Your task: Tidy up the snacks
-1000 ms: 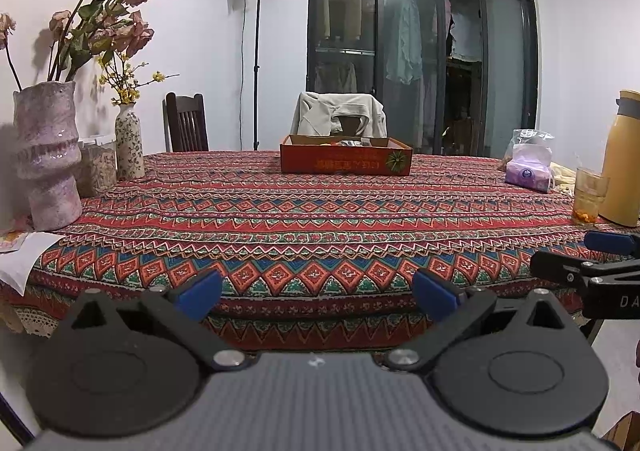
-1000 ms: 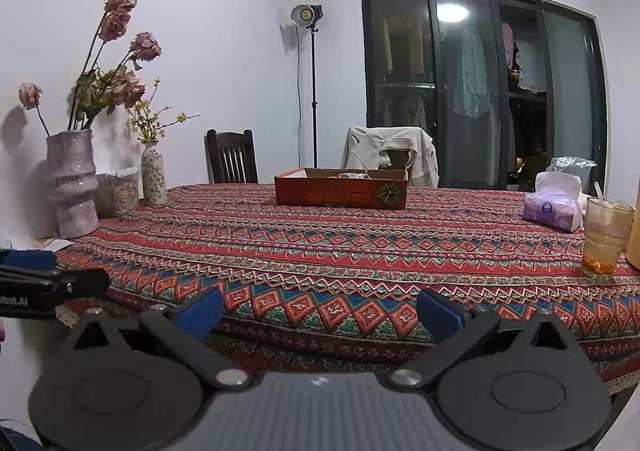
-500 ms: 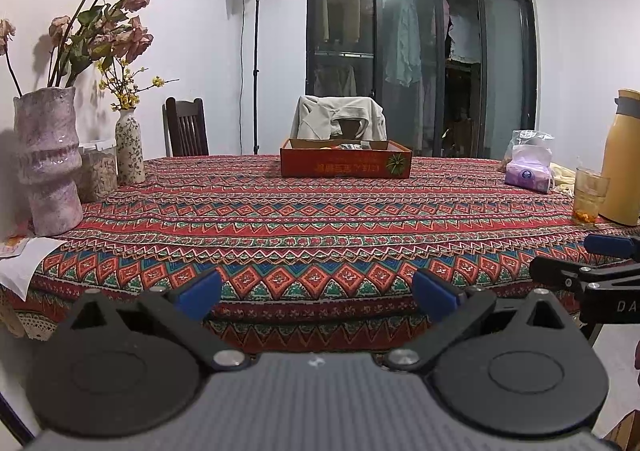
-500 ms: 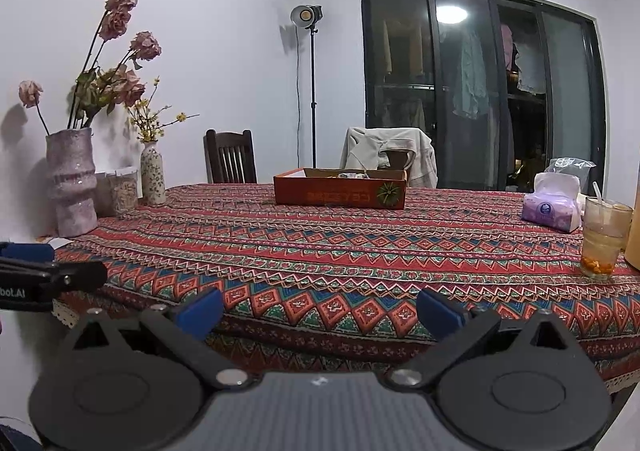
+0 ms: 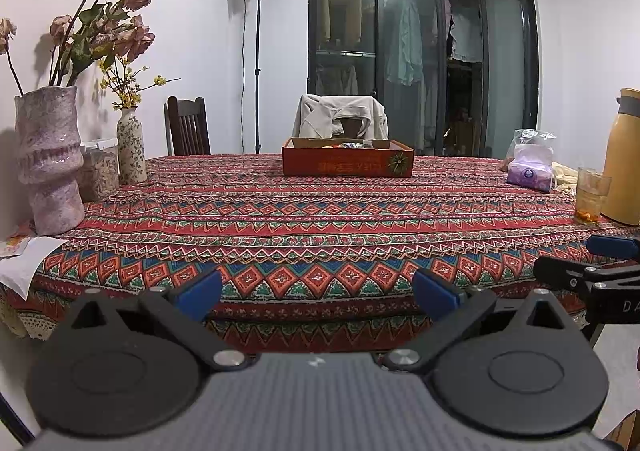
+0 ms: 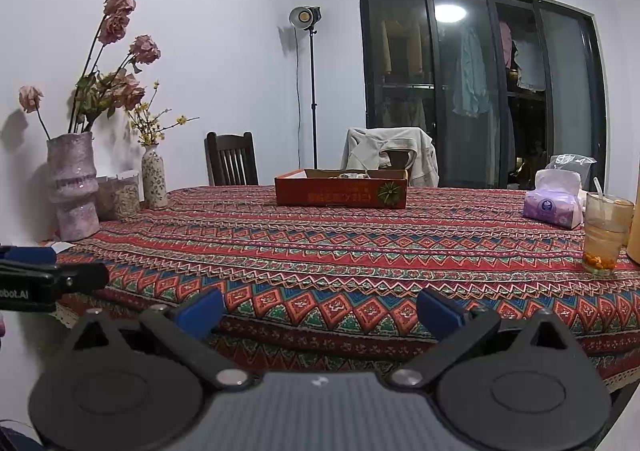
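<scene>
Shallow red cardboard box [image 5: 347, 163] of snacks far across the patterned tablecloth [image 5: 320, 219]; both grippers [image 5: 316, 293] [image 6: 320, 309] spread wide, empty.

A shallow red-orange cardboard tray [image 5: 347, 163] sits flat, just above the middle of the frame, on the far part of the patterned cloth. Its long side faces the camera, printed with upside-down lettering and a round green emblem at right. Small snack packets [image 5: 352, 145] barely show above its rim, too small to identify.
</scene>
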A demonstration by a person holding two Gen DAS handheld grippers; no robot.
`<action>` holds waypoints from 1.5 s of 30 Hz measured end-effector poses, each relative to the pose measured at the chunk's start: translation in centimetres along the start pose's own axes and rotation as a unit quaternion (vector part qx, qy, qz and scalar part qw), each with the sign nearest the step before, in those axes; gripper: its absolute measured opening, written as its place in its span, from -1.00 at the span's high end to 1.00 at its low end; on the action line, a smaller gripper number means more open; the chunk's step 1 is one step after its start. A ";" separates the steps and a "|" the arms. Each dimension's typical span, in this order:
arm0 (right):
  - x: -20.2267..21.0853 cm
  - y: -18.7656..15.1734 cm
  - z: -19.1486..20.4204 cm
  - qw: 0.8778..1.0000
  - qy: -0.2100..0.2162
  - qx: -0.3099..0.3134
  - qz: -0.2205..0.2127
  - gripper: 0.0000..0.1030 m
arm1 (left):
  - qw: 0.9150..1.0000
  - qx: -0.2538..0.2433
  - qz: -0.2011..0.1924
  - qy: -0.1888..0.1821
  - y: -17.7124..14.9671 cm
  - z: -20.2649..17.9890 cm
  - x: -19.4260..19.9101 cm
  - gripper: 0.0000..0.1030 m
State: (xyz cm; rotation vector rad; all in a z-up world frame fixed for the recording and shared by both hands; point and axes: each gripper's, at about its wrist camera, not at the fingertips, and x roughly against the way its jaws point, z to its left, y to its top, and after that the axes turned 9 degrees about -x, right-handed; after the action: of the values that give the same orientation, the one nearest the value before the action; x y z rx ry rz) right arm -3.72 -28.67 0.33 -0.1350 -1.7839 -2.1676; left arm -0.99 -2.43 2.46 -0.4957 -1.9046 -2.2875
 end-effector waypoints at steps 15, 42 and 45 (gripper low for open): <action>0.0 -0.2 0.1 1.000 0.001 0.006 -0.003 -1.00 | 1.000 -0.004 -0.003 0.002 0.0 -0.1 0.1 -1.00; -0.1 -0.3 0.1 1.000 0.001 0.001 -0.001 -1.00 | 1.000 -0.005 -0.004 0.001 0.1 -0.1 0.2 -1.00; -0.1 -0.3 0.1 1.000 0.002 0.002 -0.001 -1.00 | 1.000 -0.006 -0.008 0.001 0.1 -0.1 0.3 -1.00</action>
State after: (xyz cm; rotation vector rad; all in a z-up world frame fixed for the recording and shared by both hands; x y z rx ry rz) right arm -3.72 -28.47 0.06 -0.1285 -1.7870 -2.1653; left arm -1.24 -2.52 2.60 -0.4828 -1.9019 -2.3095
